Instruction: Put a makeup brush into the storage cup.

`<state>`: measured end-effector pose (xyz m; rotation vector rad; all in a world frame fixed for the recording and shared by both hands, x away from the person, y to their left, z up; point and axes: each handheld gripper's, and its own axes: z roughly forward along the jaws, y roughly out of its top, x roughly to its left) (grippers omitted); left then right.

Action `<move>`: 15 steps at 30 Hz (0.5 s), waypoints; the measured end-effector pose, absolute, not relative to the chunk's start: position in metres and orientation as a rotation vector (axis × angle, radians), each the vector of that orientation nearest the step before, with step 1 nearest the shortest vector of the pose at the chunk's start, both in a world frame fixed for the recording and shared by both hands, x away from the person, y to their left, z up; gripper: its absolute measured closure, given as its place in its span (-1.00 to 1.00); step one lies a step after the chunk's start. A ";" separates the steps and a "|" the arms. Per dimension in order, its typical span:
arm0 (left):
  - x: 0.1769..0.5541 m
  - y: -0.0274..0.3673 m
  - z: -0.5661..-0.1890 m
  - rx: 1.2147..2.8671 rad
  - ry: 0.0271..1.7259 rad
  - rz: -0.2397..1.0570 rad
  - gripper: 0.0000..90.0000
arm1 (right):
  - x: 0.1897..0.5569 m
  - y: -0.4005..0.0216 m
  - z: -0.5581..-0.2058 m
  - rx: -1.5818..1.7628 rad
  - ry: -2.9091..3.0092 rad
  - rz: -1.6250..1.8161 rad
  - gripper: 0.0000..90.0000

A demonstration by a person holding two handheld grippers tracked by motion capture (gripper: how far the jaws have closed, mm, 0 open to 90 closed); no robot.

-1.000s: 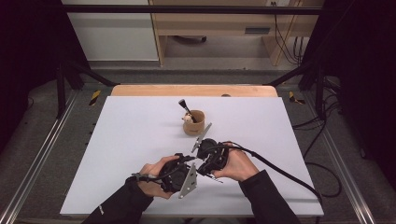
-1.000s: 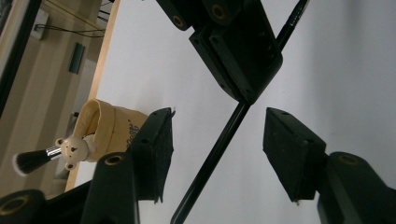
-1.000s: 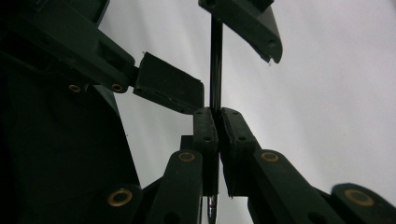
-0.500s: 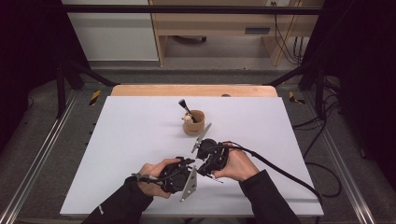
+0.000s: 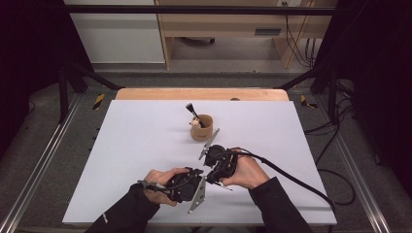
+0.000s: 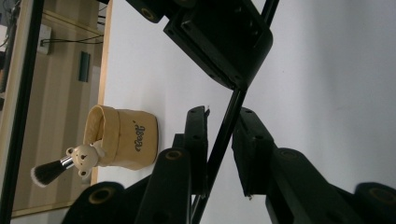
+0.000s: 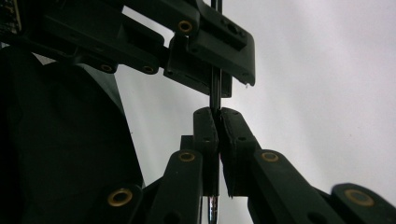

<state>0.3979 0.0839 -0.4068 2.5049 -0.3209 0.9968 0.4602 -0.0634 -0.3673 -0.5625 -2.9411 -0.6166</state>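
Low in the frame's middle, the right tongs (image 7: 218, 122) clamp a thin, stiff, slippery-looking rod (image 7: 215, 88), best gripped mid-shaft, while the left tongs (image 6: 223, 140) have just been closing, not yet pressing it.

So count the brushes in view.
2: one brush stands in the cup; a thin black stick, maybe another brush, is clamped in the right gripper, its tip hidden.

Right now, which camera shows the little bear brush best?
The left gripper view: the bear brush is close, showing its bear head and dark bristles leaning out of the tan cup. The high view shows it far off and tiny.
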 end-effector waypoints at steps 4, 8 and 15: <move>0.397 0.084 -0.407 2.515 -0.339 0.988 0.74 | 0.460 -0.063 -0.367 -0.559 -2.940 -0.621 0.91; 0.397 0.083 -0.408 2.524 -0.351 0.982 0.77 | 0.460 -0.063 -0.367 -0.555 -2.938 -0.616 0.91; 0.396 0.083 -0.409 2.550 -0.381 0.961 0.85 | 0.459 -0.063 -0.367 -0.546 -2.934 -0.616 0.90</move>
